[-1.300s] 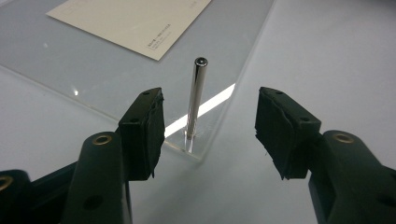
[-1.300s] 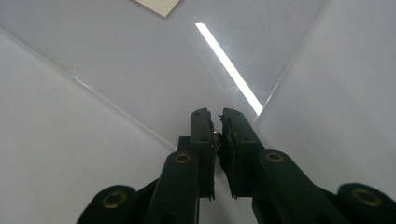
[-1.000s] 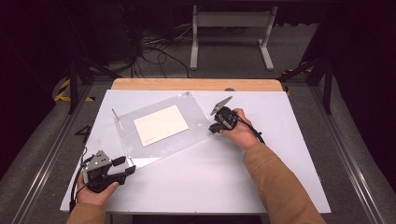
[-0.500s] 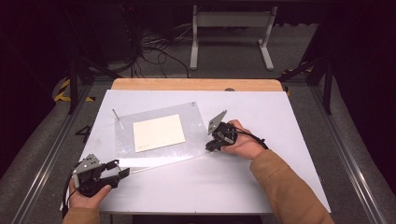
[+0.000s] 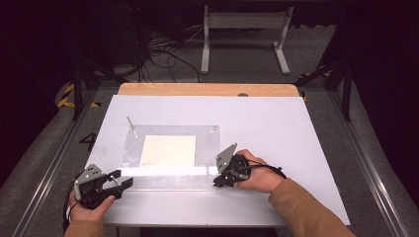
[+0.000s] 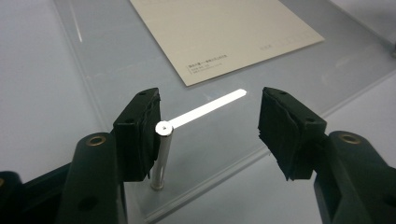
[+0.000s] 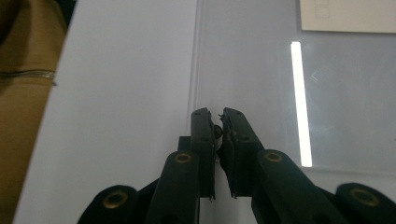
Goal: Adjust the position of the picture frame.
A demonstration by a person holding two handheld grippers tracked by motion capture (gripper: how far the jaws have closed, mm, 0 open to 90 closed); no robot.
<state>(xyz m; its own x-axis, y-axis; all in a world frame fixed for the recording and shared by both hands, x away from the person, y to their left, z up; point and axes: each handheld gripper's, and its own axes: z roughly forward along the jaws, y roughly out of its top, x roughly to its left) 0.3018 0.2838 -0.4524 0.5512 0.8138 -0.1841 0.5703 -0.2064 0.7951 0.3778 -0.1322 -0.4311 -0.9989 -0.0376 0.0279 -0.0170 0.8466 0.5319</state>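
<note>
Nearest, at the table's front edge, left gripper (image 5: pixel 116 185) held in a hand (image 5: pixel 91 207), jaws spread wide, gripping nothing. Between those jaws in the left gripper view, a short upright metal post (image 6: pixel 160 154) fixed at the near corner of a clear plate (image 6: pixel 116 60), just beside the left pad (image 6: pixel 144 130), seemingly touching it, though contact cannot be told for sure; well apart from the right pad. To the right on the same front line, right gripper (image 5: pixel 221 178) in the other hand (image 5: pixel 259 173), brown sleeve (image 5: pixel 306 207) trailing off toward the bottom edge, black cable looping over the hand. Jaws pressed nearly together on the near right corner of the clear plate (image 5: pixel 170 153); in the right gripper view (image 7: pixel 217 122), a small dark nub caught between the tips, right at the plate's edge, too small to identify. Farther in, lying flat on the plate, a cream card (image 5: pixel 168 150) with tiny print along one edge; whether above or beneath the clear sheet cannot be told. A bright strip of glare across the plate's near part. At the plate's far left corner, another thin post (image 5: pixel 131 127), leaning. All on a white table (image 5: pixel 276 118) with a wooden strip (image 5: pixel 207 89) along its far edge. Beyond that, dark floor, tangled cables (image 5: pixel 165 54) and a white stand (image 5: pixel 244 34).
</note>
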